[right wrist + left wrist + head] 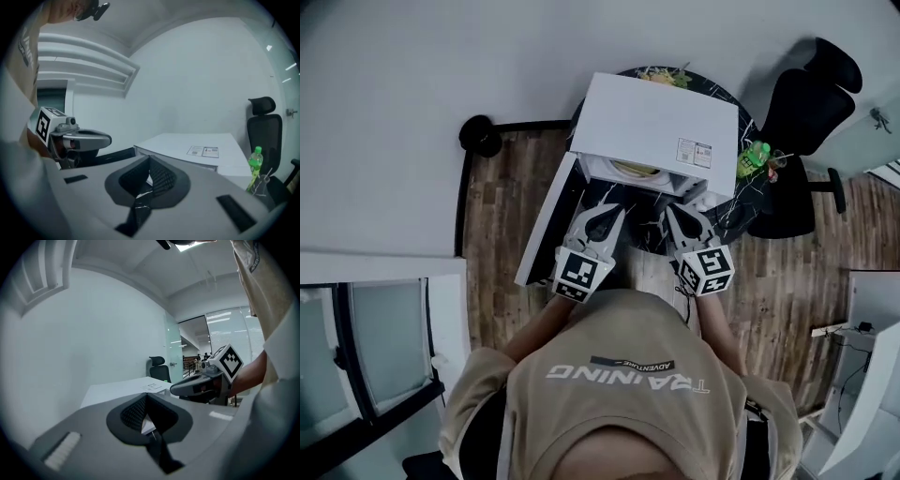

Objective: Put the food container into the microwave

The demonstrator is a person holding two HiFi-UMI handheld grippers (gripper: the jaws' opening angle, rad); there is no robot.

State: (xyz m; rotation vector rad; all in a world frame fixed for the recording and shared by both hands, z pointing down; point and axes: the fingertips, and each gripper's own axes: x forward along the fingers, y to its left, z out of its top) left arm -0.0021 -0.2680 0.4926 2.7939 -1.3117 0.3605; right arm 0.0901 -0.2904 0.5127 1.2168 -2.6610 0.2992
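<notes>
White boxy microwave (pixel 661 127) on dark veined marble counter (pixel 736 211), door (pixel 546 220) swung open leftward. Black chair (pixel 806 112) beyond. Left gripper (pixel 612 213) and right gripper (pixel 672 211) side by side before opening, both clenched, grey jaws pressed together on nothing. Pale round container (pixel 636 170) inside cavity. Green bottle (pixel 754 157) beside microwave.

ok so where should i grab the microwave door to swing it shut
Probably its free end, the one nearest you, with the left gripper coming from the left. The door stands open, hinged at the microwave's front left corner, so that end is a thin exposed edge, farthest from the hinge.
</notes>
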